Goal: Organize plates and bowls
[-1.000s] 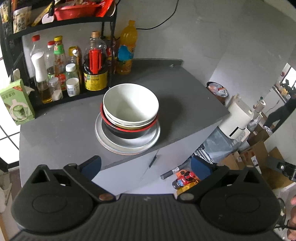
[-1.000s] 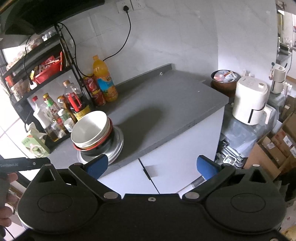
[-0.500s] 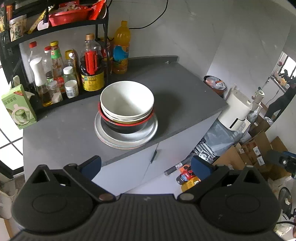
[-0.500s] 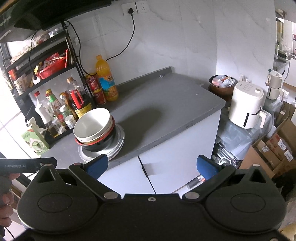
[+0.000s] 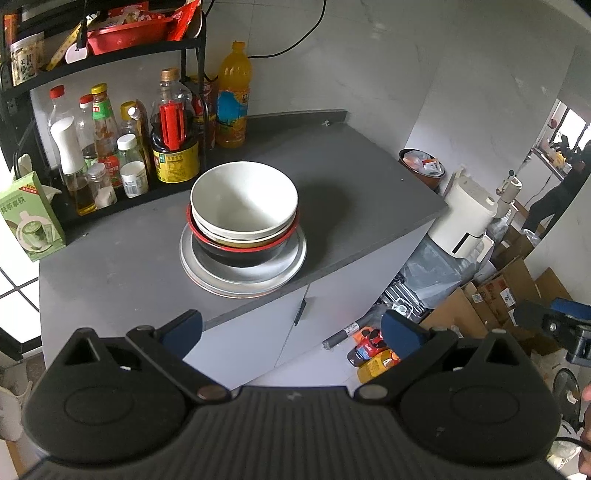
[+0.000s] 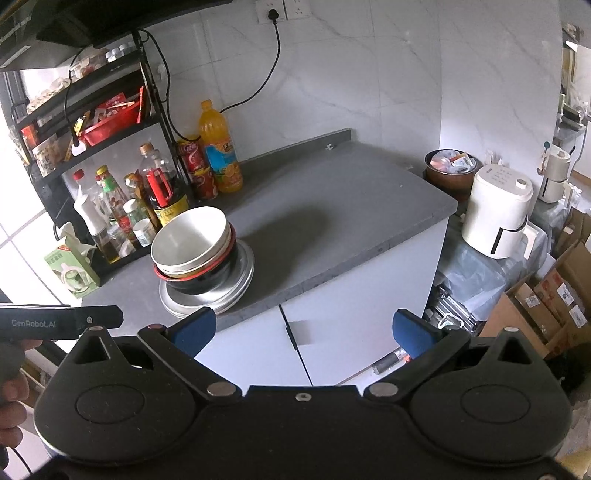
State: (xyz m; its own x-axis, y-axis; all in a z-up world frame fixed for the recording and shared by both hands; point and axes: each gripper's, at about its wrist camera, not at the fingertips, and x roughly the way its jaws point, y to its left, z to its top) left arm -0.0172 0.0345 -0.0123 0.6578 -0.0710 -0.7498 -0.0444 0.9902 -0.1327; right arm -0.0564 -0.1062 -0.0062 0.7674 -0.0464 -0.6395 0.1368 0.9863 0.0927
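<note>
Ahead of the left gripper, beyond its spread, empty fingers, white bowls nest in a red-rimmed black bowl atop stacked plates on the grey counter. Ahead-left of the right gripper, fingers also apart and empty, stands the same stack.

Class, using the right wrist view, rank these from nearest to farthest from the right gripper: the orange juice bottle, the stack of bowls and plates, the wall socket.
1. Stack of bowls and plates, front left of the counter, nearest the right gripper.
2. Orange juice bottle, at the back against the wall.
3. Wall socket, high on the wall.
</note>
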